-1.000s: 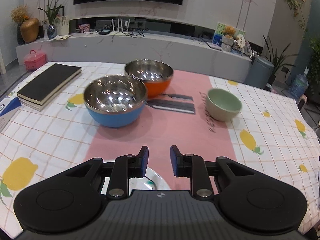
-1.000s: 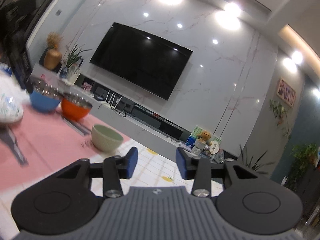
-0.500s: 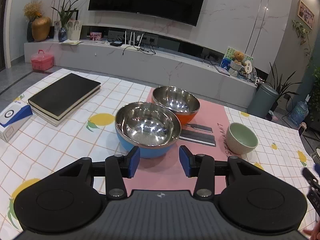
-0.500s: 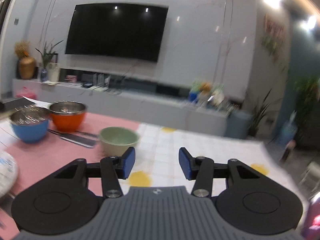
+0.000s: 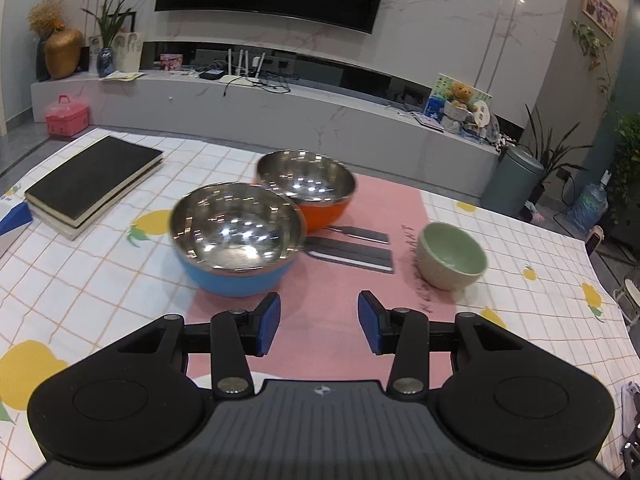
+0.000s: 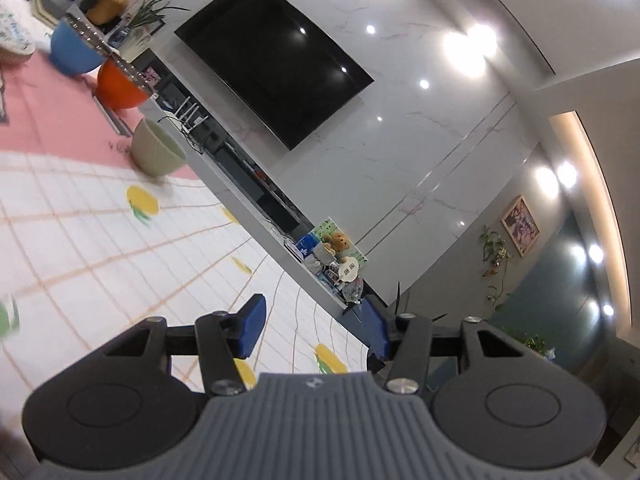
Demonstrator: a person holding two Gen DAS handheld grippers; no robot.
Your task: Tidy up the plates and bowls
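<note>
A steel bowl with a blue outside sits on the pink mat, and a steel bowl with an orange outside touches it from behind. A small green bowl stands to the right. My left gripper hovers open and empty just in front of the blue bowl, with a sliver of white plate showing under its body. My right gripper is tilted low over the tablecloth, jaws opening with nothing between them. In its view the green bowl, orange bowl and blue bowl are far off at upper left.
Dark flat utensils lie on the mat between the orange and green bowls. A black book lies at the table's left side. A white patterned plate is blurred at the right wrist view's upper left corner. The lemon-print tablecloth covers the table.
The left gripper opened wider and drew back from the white plate, which now hides under its body. The right gripper rolled sideways, dropped toward the table, and its jaws spread further.
</note>
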